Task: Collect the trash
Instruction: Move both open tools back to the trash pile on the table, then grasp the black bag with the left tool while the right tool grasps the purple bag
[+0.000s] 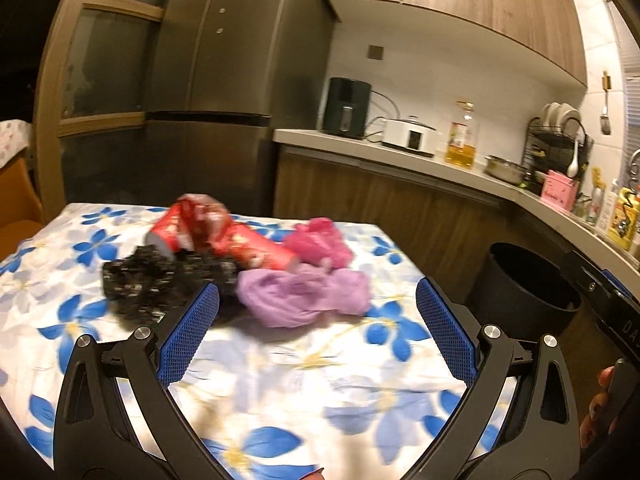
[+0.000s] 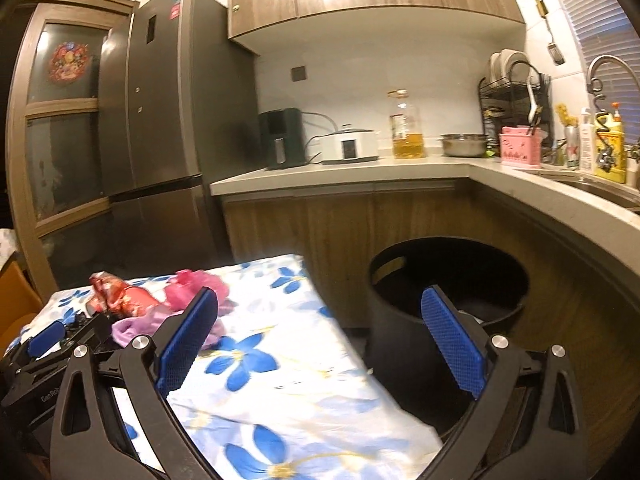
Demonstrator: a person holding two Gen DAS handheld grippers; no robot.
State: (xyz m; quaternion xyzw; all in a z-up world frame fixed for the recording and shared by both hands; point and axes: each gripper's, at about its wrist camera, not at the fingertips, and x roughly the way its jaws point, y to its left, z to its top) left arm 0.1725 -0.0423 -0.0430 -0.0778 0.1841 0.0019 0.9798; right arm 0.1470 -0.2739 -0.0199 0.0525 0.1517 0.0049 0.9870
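Both pairs of jaws stand wide apart with nothing between the blue pads. Over on the left, the left gripper hangs above the flower-print tablecloth, facing a heap of trash near the far end of the table: a crumpled black plastic tray on the left, a red wrapper lying across it behind, a lilac bag just ahead between the fingers, and a pink bag behind that. To the right, the right gripper hovers over the table's right edge. Beyond that edge, on the floor against the wooden cabinets, stands the black bin, open-topped, with something pale lying inside it
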